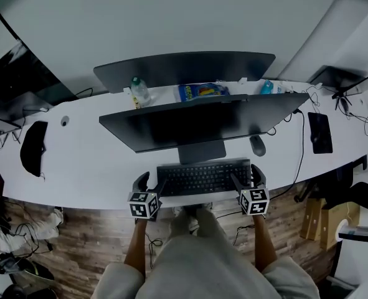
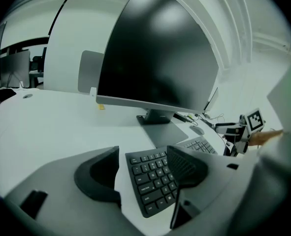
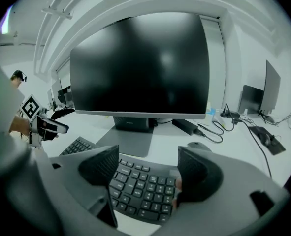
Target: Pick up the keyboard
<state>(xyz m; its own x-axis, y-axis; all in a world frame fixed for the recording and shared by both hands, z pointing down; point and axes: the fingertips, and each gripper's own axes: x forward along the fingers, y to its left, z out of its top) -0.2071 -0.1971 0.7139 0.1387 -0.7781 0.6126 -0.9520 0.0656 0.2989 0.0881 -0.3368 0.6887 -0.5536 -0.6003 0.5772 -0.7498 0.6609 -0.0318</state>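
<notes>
A black keyboard [image 1: 202,176] lies flat on the white desk [image 1: 84,161], just in front of the monitor stand. My left gripper [image 1: 151,184] is open at the keyboard's left end. In the left gripper view that end [image 2: 152,178] lies between the jaws of the left gripper [image 2: 144,168], with bare desk showing beside the left jaw. My right gripper [image 1: 247,178] is open at the right end. In the right gripper view the keys [image 3: 140,186] sit between the wide jaws of the right gripper [image 3: 149,170].
A large dark monitor [image 1: 196,122] stands right behind the keyboard, with a second one [image 1: 184,67] farther back. A mouse [image 1: 257,145] and a cable lie to the right, a black pad [image 1: 320,132] beyond them. A bottle [image 1: 139,91] and blue packet [image 1: 201,91] are at the back.
</notes>
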